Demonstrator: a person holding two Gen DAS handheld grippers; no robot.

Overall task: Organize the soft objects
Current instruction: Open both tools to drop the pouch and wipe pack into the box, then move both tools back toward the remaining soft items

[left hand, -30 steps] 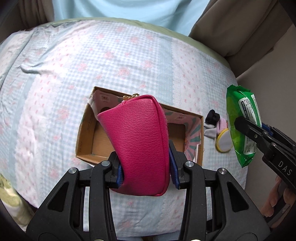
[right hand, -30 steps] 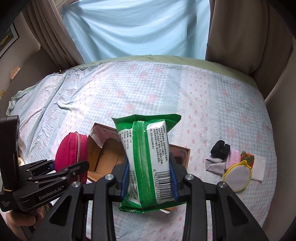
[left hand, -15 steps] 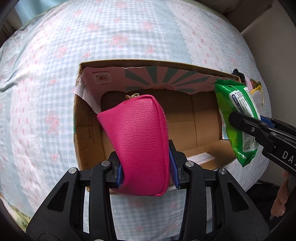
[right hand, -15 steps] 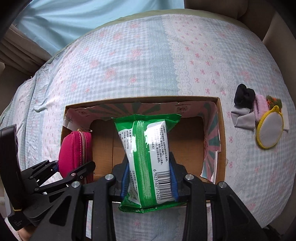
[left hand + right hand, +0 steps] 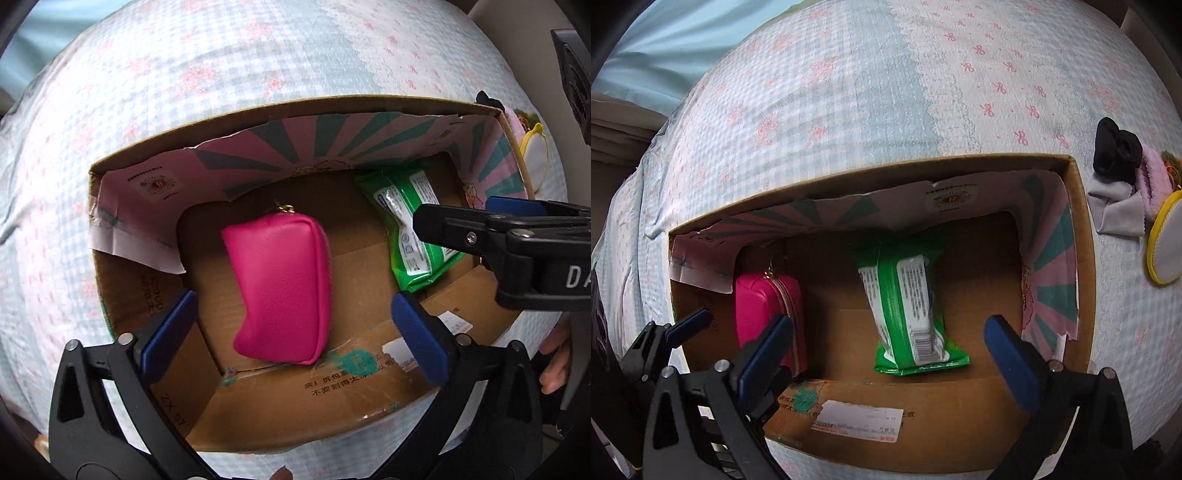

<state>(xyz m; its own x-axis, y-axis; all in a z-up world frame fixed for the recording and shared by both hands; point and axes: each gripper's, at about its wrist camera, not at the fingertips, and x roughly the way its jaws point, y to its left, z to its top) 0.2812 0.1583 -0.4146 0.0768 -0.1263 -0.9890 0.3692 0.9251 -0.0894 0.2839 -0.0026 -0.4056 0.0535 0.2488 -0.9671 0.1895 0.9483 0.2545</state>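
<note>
An open cardboard box lies on the bed. A pink zip pouch lies on its floor left of centre; it also shows in the right wrist view. A green wet-wipes pack lies at centre right, also seen in the left wrist view. My left gripper is open and empty just above the pouch. My right gripper is open and empty above the wipes pack. The right gripper's fingers cross the left wrist view.
Right of the box on the checked bedspread lie a black sock, a grey cloth, a pink fluffy item and a yellow-rimmed round pad. A curtain hangs behind the bed.
Both grippers lowered over the box and opened. The pink pouch dropped from the left gripper and the wipes pack from the right gripper onto the box floor.
</note>
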